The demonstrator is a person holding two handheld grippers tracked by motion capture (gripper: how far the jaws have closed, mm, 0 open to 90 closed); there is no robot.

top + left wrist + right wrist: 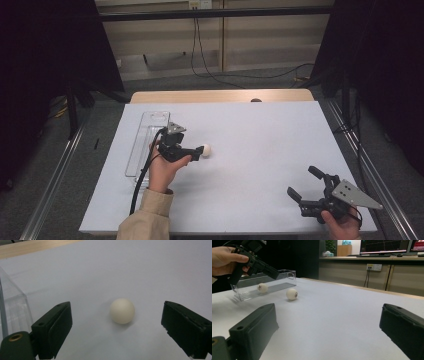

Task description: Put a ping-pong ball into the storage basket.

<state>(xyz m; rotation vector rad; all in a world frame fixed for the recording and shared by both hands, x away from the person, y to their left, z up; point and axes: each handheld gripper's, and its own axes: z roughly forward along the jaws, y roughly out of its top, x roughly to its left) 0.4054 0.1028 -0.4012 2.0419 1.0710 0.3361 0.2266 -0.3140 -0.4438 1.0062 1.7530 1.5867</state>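
Clear tray (145, 142) walls off table's left; ball (206, 149) beside it; white sheet (265, 145) centre and right open.

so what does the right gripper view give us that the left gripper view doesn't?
Right gripper view alone: a second ball apparently inside the clear tray, the left gripper held above, monitors on a counter behind. Left gripper view alone: the loose ball up close, centred between open jaws, untouched. Both: that ball, the tray, the white table cover.

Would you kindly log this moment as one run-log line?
left gripper: open, jaws either side of white ball, not touching | right gripper: open, holding nothing | second ball: inside clear tray
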